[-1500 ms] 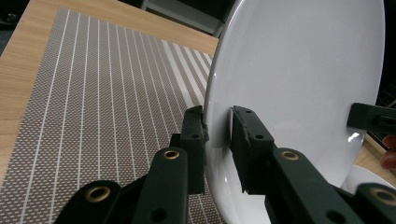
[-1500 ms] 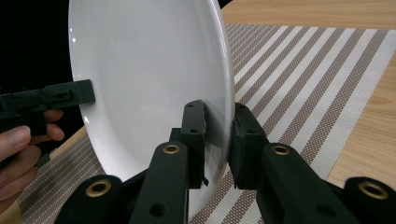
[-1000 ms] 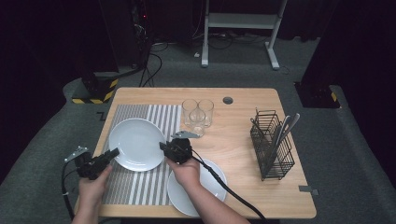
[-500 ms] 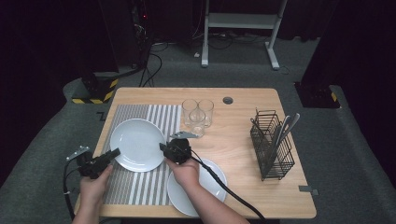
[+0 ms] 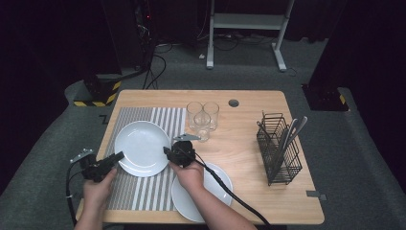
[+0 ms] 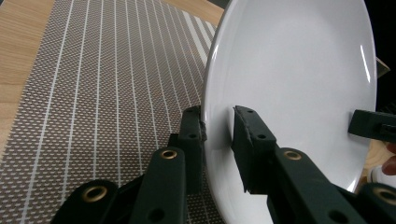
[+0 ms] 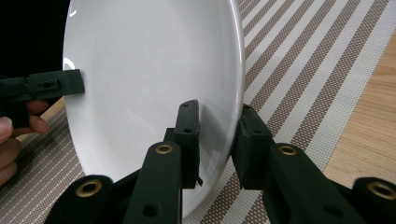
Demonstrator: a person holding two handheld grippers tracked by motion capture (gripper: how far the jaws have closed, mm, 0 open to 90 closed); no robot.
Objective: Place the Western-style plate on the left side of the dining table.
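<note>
Two grippers were on one plate (image 5: 141,146) at this point, so here's how it looked from my end. The plate sat over the striped mat (image 5: 143,196) on the left half of the table (image 5: 249,143), and I couldn't tell from the high view whether it lay fully flat or was a hair off the mat. My left gripper (image 5: 116,157) was at the plate's near-left rim, and the right gripper (image 5: 167,152) was at the opposite rim, so the plate was between the two. In the left gripper view the rim ran between the jaws. One pad was up against the underside, while the other stood a bit off the white face, so that claw looked slack around the rim rather than clenched. In the right gripper view it was the same deal. The rim was between the jaws with a gap showing, and those jaws had just been opening, so that one was released too. Each gripper view also caught the other gripper's jaw tip at the far edge of the plate. A second plate (image 5: 218,189) lay under my right forearm near the front edge. Three glasses (image 5: 202,117) were clustered just beyond the mat, and a wire basket (image 5: 280,153) with cutlery stood well off to the right.
</note>
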